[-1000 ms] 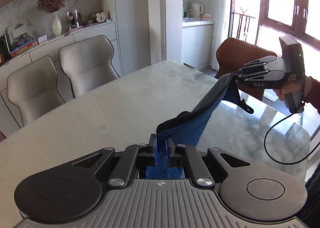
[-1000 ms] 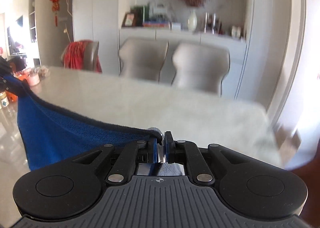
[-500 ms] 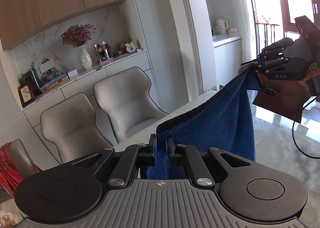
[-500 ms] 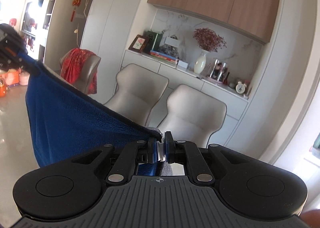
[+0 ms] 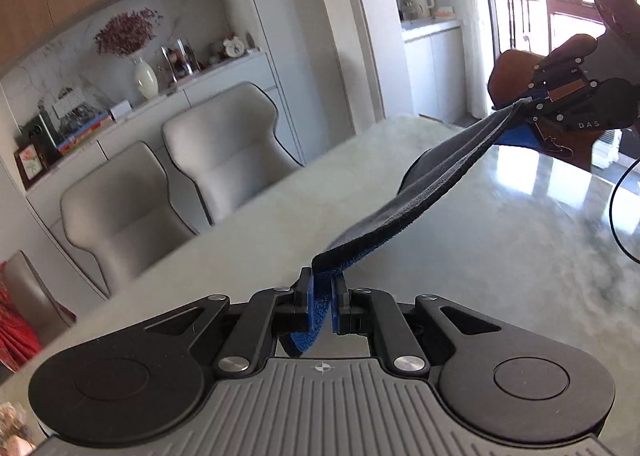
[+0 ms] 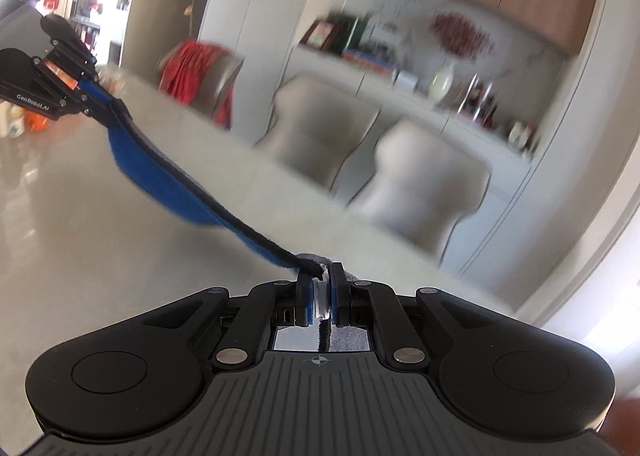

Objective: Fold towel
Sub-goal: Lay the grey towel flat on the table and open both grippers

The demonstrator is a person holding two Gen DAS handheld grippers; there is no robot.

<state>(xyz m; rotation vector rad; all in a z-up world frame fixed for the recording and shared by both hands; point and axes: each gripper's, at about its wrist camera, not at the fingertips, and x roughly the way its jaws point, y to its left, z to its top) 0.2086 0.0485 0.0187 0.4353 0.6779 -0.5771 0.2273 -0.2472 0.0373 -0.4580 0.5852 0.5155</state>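
Blue terry towel (image 5: 424,204) stretches taut left-right above the marble bench (image 5: 500,240); left gripper (image 5: 322,304) and right gripper (image 6: 322,298) jaws pinch its ends.

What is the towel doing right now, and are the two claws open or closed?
Towel: stretched between the two claws, sagging in the middle over the table.
Left claw: closed on one towel corner.
Right claw: closed on the other corner.

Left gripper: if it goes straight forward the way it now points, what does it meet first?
Probably the table: the left gripper, shut on the towel, points slightly down over the marble top. Depth is unclear.
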